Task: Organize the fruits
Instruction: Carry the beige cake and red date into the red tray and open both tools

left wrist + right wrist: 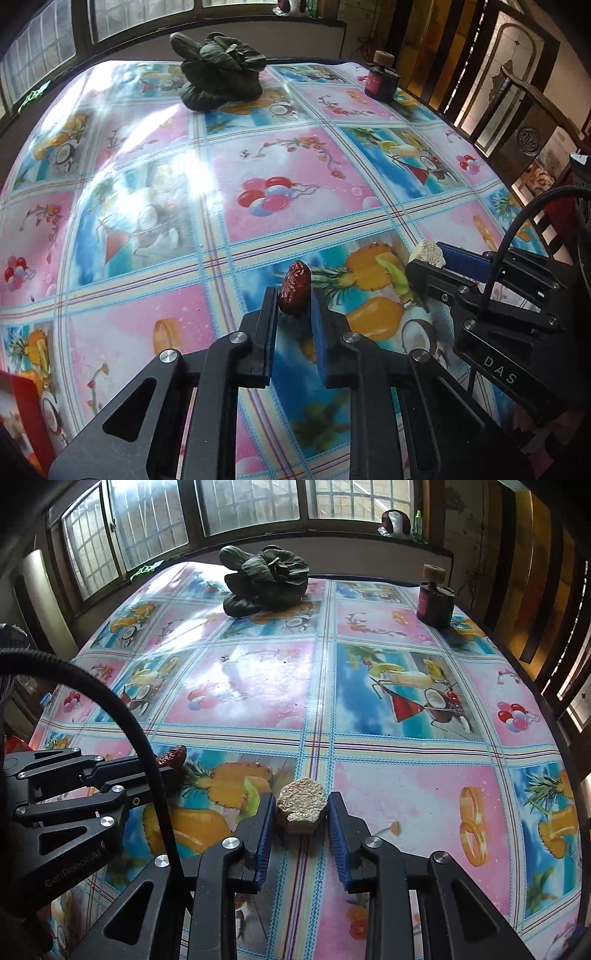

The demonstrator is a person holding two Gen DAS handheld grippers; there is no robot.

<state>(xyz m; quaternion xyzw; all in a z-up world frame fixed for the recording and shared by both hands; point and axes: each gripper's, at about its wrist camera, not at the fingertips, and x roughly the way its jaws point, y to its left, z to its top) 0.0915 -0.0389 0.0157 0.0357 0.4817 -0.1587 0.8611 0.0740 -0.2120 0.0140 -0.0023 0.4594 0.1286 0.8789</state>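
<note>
My left gripper (294, 299) is shut on a wrinkled red date (294, 292), held just above the patterned tablecloth near the table's front. My right gripper (301, 803) is shut on a pale, crumbly hexagonal cake (302, 805), also low over the cloth. In the left wrist view the right gripper (428, 258) shows at the right with the pale cake (428, 253) at its tips. In the right wrist view the left gripper (173, 760) shows at the left with the date (173, 757) at its tips.
A dark green leafy vegetable (221, 74) lies at the table's far side. A dark bottle with a cork (382, 79) stands at the far right corner. A red packet (26, 406) shows at the near left. A wooden chair (532, 122) stands beyond the table's right edge.
</note>
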